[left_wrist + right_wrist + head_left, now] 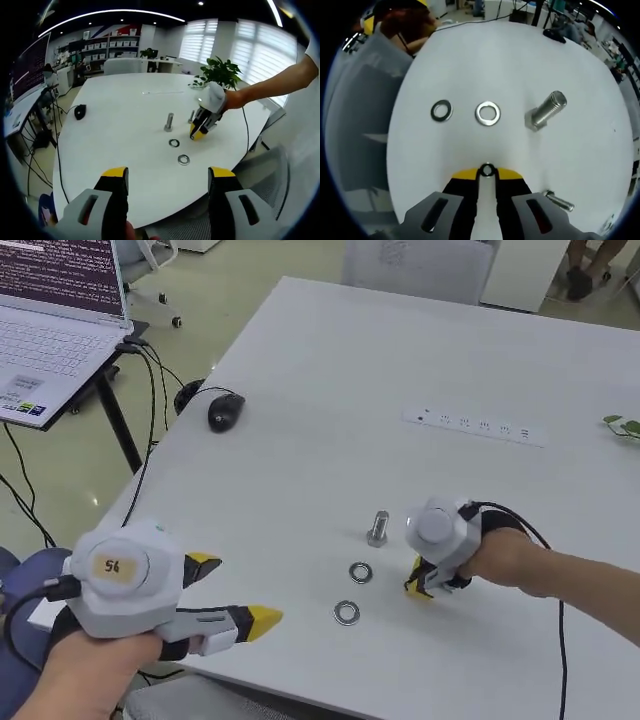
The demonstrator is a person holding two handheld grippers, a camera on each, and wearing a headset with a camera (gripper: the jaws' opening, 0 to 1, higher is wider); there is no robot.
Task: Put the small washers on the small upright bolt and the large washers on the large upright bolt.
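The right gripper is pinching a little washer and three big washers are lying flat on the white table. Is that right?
Not quite: only two large silver metal washers lie flat on the white table, not three, as the right gripper view shows. The right gripper does pinch a small silver metal washer between its yellow-tipped fingers.

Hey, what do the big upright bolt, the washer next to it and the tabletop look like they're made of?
Big bolt: bare silvery metal, likely steel, glinting along its threads. Washer beside it: similar bright metal, shiny flat face. Tabletop: matte white, perhaps laminate; unclear.
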